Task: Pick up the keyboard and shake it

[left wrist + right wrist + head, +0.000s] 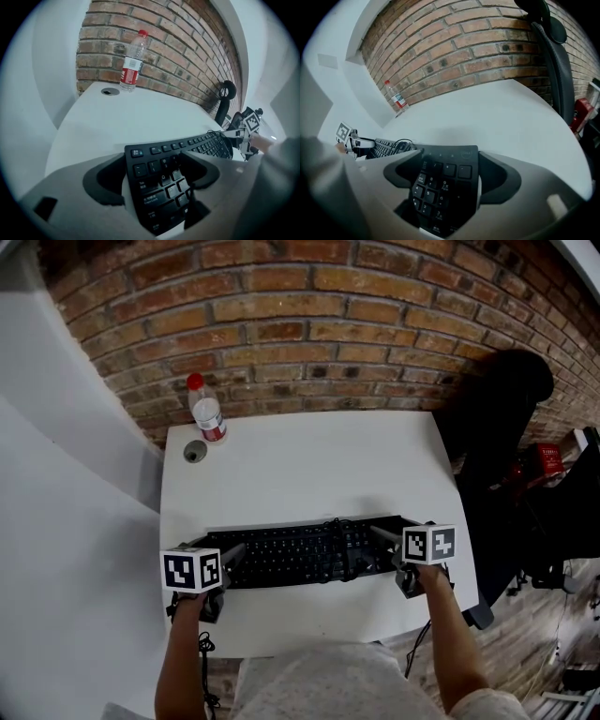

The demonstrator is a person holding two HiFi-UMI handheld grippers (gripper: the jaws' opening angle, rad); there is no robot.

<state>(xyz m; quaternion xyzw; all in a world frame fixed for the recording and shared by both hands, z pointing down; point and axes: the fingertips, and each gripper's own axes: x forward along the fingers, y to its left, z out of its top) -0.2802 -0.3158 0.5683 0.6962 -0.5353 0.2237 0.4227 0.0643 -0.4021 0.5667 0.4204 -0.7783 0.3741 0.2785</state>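
Far-left corner of the white table (309, 465): clear plastic bottle (206, 409), upright, red cap on, red label, close to the brick wall (300, 324). The bottle looks see-through, but I can't tell whether it holds water. Just in front of it is a round grey grommet (194, 451) set in the tabletop, not touching the bottle. The near half of the table holds the black keyboard (300, 554), lying flat and lengthwise left to right, with a dark cord (333, 524) bunched on its back edge. The left gripper (153, 164) is at the keyboard's left end, its marker cube nearest the person. Its jaws stand apart with the Esc/Tab/Caps corner between them. One jaw sits outside the end edge with a pale strip of table showing in the gap and the other sits over the keys, so it isn't clamped. The right gripper (450, 161) is at the keyboard's right end. Its jaws are also wide apart with the number pad between them and a thin light strip along the outer jaw, so there's no squeeze visible there either. Both grippers angle down at the table. Right of the table, off its edge, stands a black office chair (497, 418), and past it is a small red item (547, 458), too small to identify.
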